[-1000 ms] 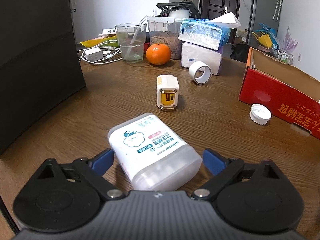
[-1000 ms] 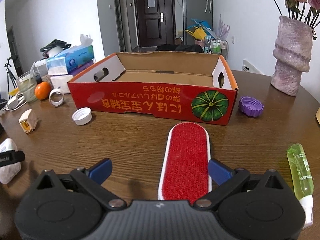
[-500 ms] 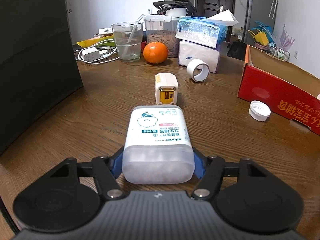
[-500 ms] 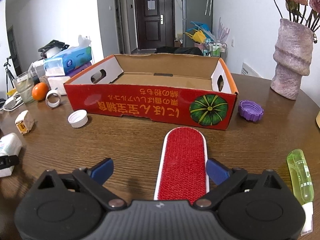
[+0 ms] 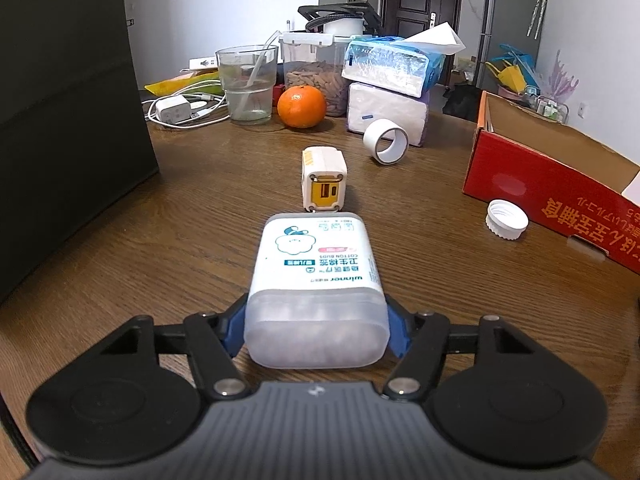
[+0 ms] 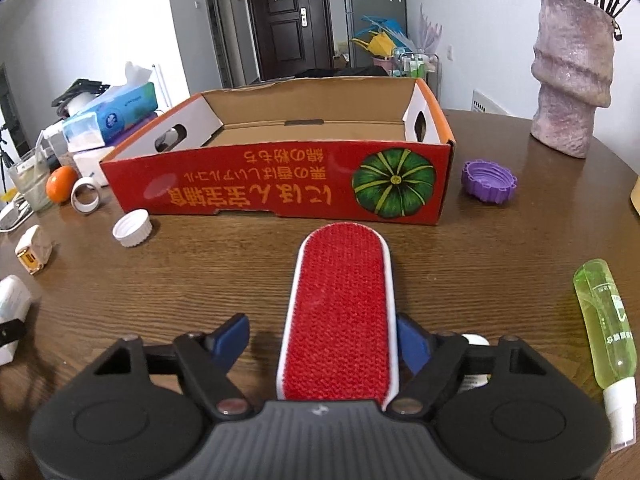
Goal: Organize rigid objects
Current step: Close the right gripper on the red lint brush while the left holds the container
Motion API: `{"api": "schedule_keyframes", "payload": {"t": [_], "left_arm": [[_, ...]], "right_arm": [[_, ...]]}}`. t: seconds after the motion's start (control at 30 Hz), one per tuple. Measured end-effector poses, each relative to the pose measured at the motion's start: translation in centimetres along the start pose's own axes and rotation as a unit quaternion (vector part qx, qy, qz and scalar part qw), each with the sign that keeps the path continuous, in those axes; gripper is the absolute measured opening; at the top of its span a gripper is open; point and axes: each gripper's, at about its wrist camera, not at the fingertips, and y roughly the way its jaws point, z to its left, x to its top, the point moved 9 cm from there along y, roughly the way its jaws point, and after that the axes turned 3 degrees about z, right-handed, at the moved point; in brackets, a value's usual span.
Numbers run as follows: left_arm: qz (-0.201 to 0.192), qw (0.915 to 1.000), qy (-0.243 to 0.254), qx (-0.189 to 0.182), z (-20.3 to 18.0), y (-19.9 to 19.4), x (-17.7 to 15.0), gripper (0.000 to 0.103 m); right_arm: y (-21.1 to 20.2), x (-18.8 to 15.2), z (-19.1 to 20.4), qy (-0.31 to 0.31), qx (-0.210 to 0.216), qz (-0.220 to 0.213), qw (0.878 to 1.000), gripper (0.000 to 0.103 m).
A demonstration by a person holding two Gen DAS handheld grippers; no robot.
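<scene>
The left gripper (image 5: 316,330) pinches the near end of a cotton bud box (image 5: 316,280) lying flat on the wooden table (image 5: 200,220), both blue pads against its sides. The right gripper (image 6: 324,340) has just been closing around a red lint brush (image 6: 340,312); its right pad touches the brush's edge, while the left pad stands apart from it, so the brush is not yet clamped. Beyond lie a charger (image 5: 324,178), a tape roll (image 5: 386,142), a white cap (image 6: 132,228), a purple cap (image 6: 489,181) and a green spray bottle (image 6: 606,320), all loose on the table. The red cardboard box (image 6: 280,188) looks empty, so the sorting has barely begun, with everything left to go in.
</scene>
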Motion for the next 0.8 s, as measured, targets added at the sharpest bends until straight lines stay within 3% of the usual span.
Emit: {"api": "schedule_keyframes", "payload": {"t": [0.13,0.2,0.8], "left_arm": [[-0.001,1.0,0.001,0.0,0.0,0.0,0.0,0.067],[-0.002,1.0,0.004,-0.001,-0.1,-0.1,0.0,0.067],[-0.018,0.9997,0.017,-0.007,-0.6,-1.0,0.2,0.067]], "right_arm": [[-0.1,-0.1,-0.1,-0.002,-0.01,-0.002,1.0,0.067],[-0.2,-0.1,-0.1,-0.005,-0.015,-0.004,1.0,0.055],[-1.4,0.0,0.4,-0.002,-0.001,-0.013,1.0,0.055]]}}
